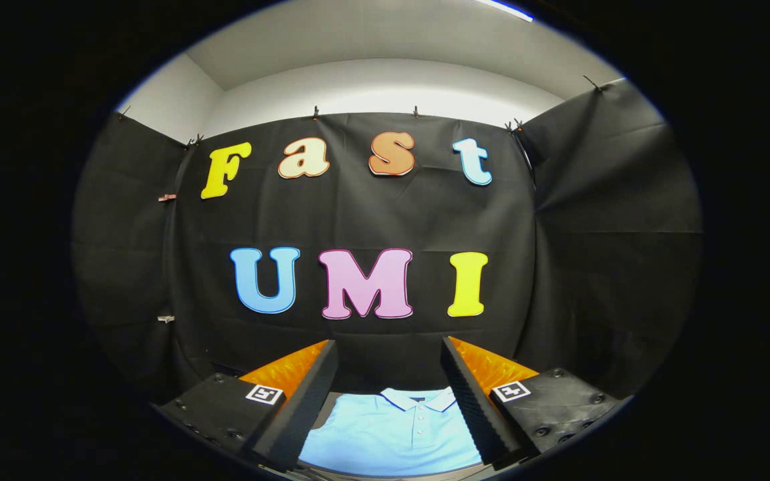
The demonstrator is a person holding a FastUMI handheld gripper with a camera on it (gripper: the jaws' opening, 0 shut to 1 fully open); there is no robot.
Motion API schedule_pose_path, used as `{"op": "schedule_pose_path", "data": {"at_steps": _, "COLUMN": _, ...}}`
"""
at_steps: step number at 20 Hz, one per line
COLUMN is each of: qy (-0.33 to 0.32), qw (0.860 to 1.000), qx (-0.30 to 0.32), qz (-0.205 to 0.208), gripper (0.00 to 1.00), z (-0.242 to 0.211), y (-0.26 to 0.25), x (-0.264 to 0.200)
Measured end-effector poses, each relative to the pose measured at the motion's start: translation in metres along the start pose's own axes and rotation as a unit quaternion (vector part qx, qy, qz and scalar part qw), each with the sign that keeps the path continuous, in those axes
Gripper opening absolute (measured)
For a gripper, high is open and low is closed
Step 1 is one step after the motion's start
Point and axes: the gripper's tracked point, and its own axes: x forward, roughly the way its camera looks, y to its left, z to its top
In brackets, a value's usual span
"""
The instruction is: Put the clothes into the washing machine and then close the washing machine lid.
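Observation:
A light blue polo shirt (392, 431) lies flat below me, collar and button placket facing up, seen through the gap between my fingers. My gripper (388, 361) is open, held well above the shirt, and nothing sits between its fingers (305, 401). The shirt's sleeves and lower part are hidden behind the fingers.
The booth's black cloth wall (358, 220) stands straight ahead and wraps around on both sides, with a white wall and ceiling (385, 87) above it. A narrow grey strip of the surface (331, 401) shows beside the shirt's shoulder.

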Motion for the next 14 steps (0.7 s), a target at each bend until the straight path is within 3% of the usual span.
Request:
{"op": "schedule_pose_path", "data": {"at_steps": 8, "qy": 0.016, "qw": 1.000, "qx": -0.001, "qz": -0.004, "gripper": 0.98, "z": -0.016, "y": -0.002, "x": 0.007}}
{"op": "schedule_pose_path", "data": {"at_steps": 14, "qy": 0.055, "qw": 0.998, "qx": 0.009, "qz": -0.019, "gripper": 0.98, "z": -0.057, "y": -0.018, "x": 0.025}}
